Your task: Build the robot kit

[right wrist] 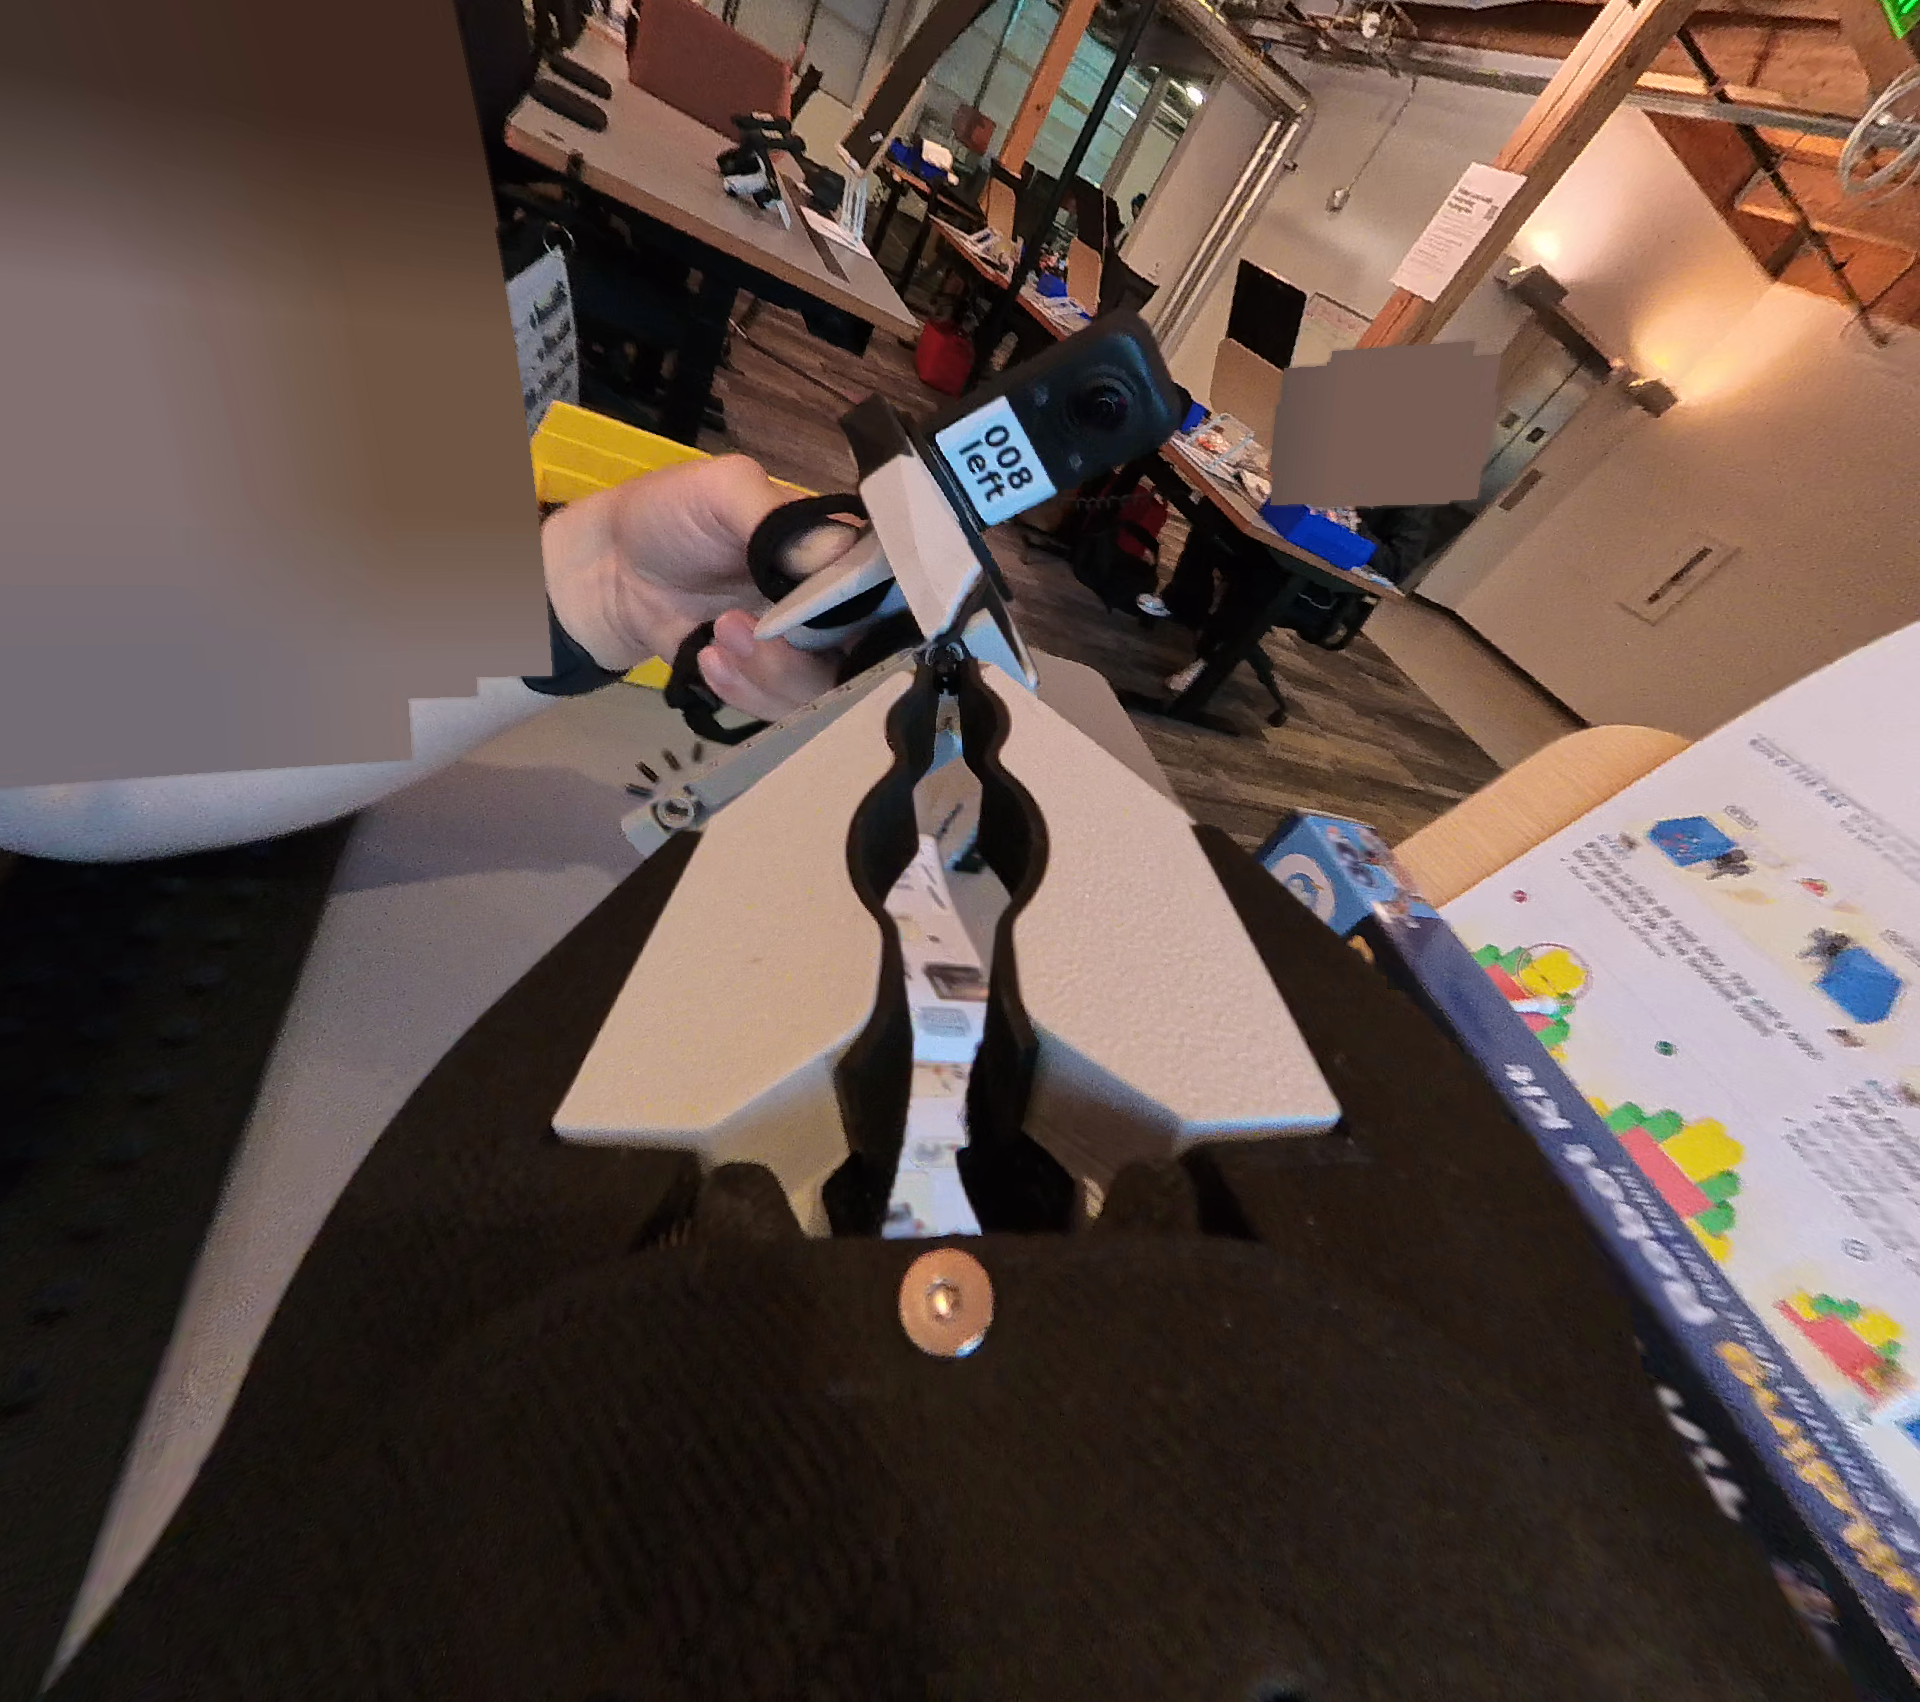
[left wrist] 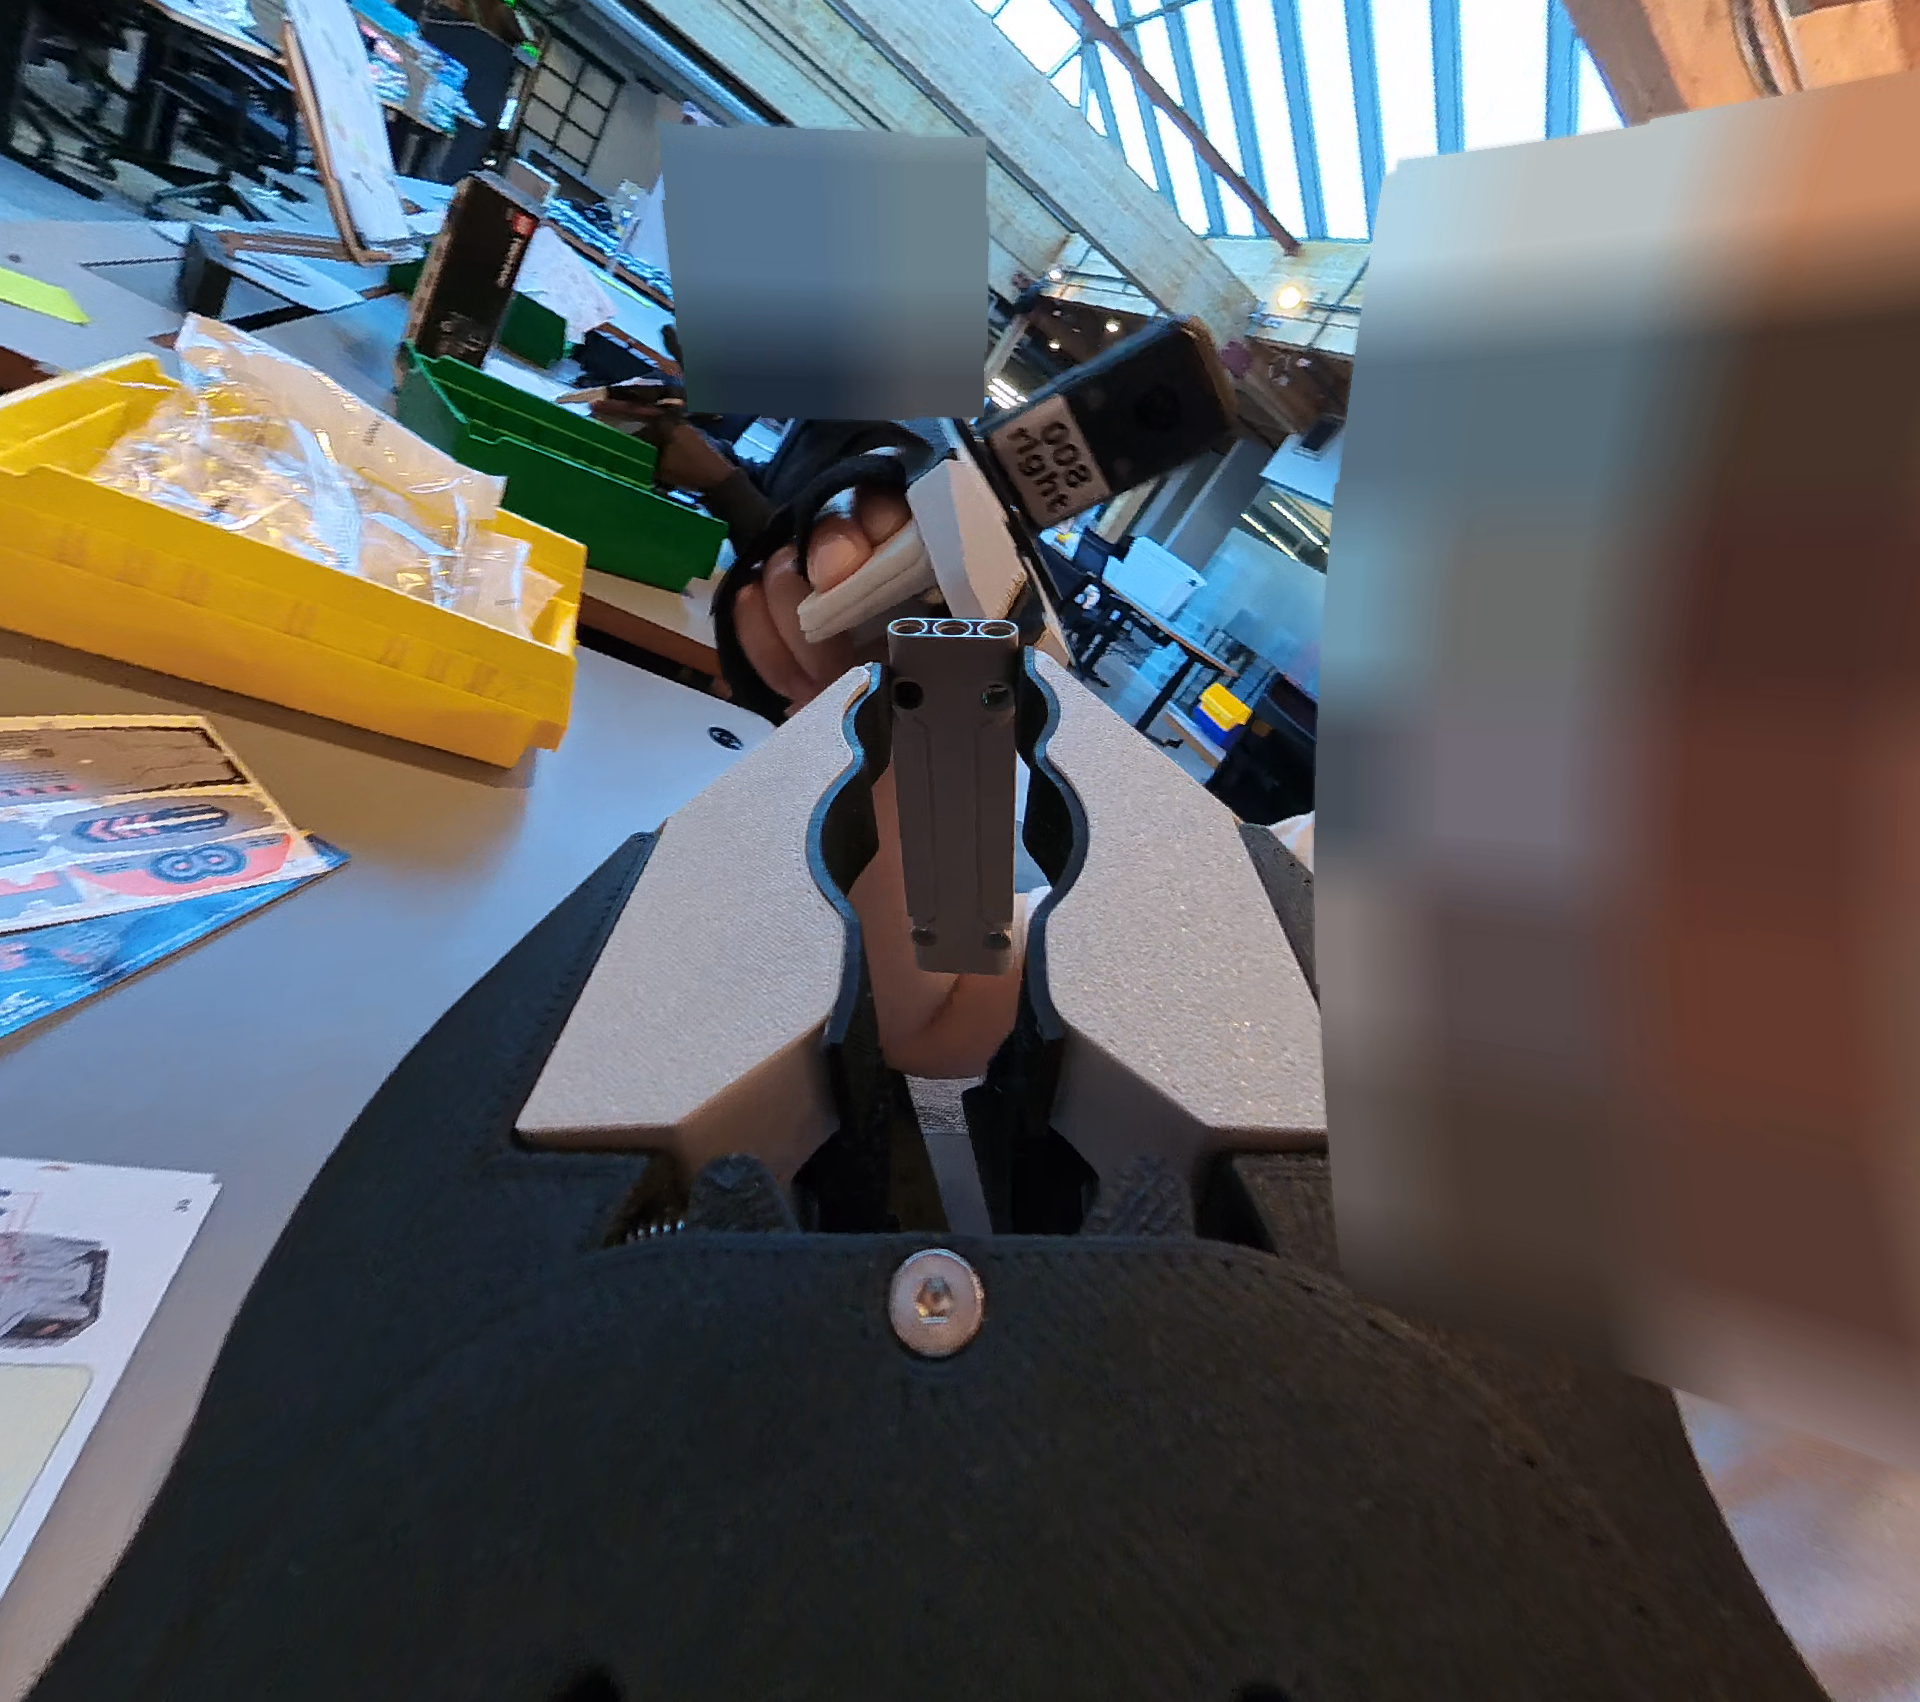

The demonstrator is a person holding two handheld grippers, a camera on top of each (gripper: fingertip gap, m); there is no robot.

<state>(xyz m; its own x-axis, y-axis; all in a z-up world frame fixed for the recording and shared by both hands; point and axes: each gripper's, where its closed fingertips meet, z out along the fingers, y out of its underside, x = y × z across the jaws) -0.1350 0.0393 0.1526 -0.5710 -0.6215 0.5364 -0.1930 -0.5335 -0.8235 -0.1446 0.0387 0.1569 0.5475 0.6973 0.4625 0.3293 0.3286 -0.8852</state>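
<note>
Far left sits a yellow bin [left wrist: 260,603] of crinkly clear bags [left wrist: 312,468], green bin [left wrist: 561,457] behind; left gripper [left wrist: 951,696] pinches a flat grey beam [left wrist: 951,800] with three round end holes, held up off the table; right gripper [right wrist: 940,676] is squeezed nearly closed on some tiny dark bit, can't tell what; glossy booklet [right wrist: 1714,977] far right.

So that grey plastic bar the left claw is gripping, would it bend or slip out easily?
The grey bar looks like rigid moulded plastic with holes through its end, so it probably won't bend. It seems small and hollow, likely light. Its sides look smooth, so it might slide, though the left claw pinches it between wavy inner edges.
</note>
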